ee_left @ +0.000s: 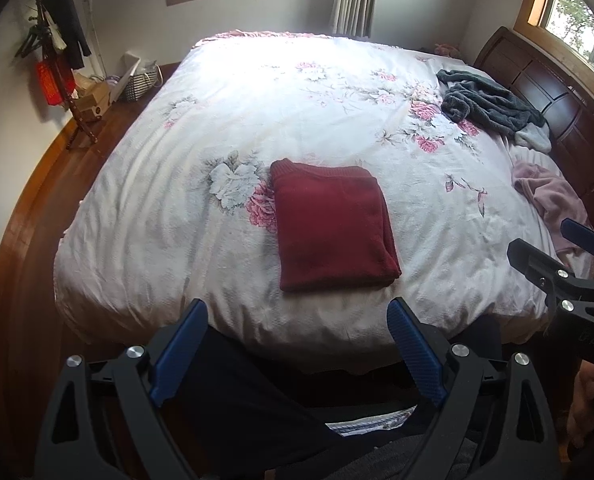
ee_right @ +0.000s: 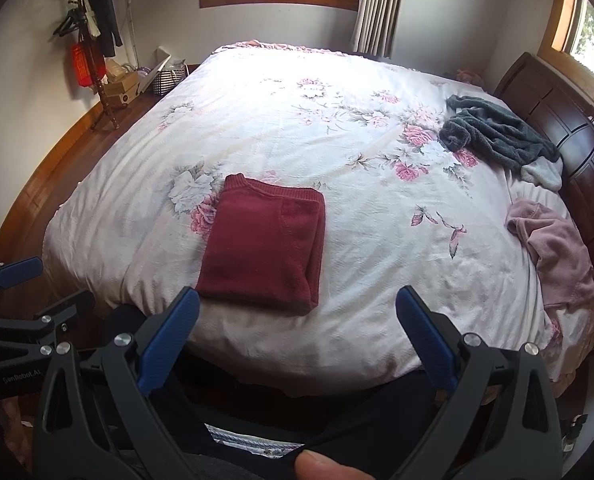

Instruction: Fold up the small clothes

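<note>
While one folded red sweater (ee_left: 333,226) lies near on the bed (ee_left: 177,200), three loose garments: grey (ee_left: 493,106), white (ee_left: 535,136), pink (ee_left: 553,200) lie far right; left hand-held gripper (ee_left: 297,316) and right hand-held gripper (ee_right: 297,304) gape wide, empty.

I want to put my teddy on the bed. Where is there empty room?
The big free patch is the floral white duvet behind the folded dark-red knit sweater, toward the far window. Another runs between the sweater and the crumpled pink garment. It is crowded by the headboard, where the fluffy grey garment also lies.
</note>
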`<state>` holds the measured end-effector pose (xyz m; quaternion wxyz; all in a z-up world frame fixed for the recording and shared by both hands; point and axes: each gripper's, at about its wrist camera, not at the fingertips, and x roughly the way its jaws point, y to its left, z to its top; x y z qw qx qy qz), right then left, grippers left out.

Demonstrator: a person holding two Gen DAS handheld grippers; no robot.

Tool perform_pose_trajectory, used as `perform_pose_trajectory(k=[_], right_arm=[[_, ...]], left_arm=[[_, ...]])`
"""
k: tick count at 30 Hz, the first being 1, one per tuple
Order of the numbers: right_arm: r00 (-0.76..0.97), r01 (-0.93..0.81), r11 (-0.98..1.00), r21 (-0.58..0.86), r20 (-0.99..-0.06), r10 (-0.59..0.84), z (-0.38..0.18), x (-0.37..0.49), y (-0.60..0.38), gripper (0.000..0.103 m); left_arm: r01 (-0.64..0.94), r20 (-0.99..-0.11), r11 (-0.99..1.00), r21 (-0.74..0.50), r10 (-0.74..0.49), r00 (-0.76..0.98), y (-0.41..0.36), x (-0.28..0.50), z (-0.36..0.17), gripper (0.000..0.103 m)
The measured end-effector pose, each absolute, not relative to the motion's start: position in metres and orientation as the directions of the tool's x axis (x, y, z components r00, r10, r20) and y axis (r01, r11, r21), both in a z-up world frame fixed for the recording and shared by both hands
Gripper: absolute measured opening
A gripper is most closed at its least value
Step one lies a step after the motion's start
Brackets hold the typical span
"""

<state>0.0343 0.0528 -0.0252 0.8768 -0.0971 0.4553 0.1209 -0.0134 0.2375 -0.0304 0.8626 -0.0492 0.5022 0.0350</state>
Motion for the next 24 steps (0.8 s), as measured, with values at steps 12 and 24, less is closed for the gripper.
perform_pose_trajectory(k=[12,24], right_arm=[[0.549,-0.324,0.944,-0.063,-0.825,0.133,-0.021,0.037,0.062,0.098],[0.541,-0.341,0.938,-0.057,-0.828,0.146,-0.019,0.042,0.066,0.098]], left_arm=[[-0.129,-0.860,0.991,-0.043,0.029,0.510,0.246,-0.011,-0.019,0.091],[-0.133,-0.856,0.990,-0.036,0.038,0.516,0.250,-0.007,-0.015,0.091]])
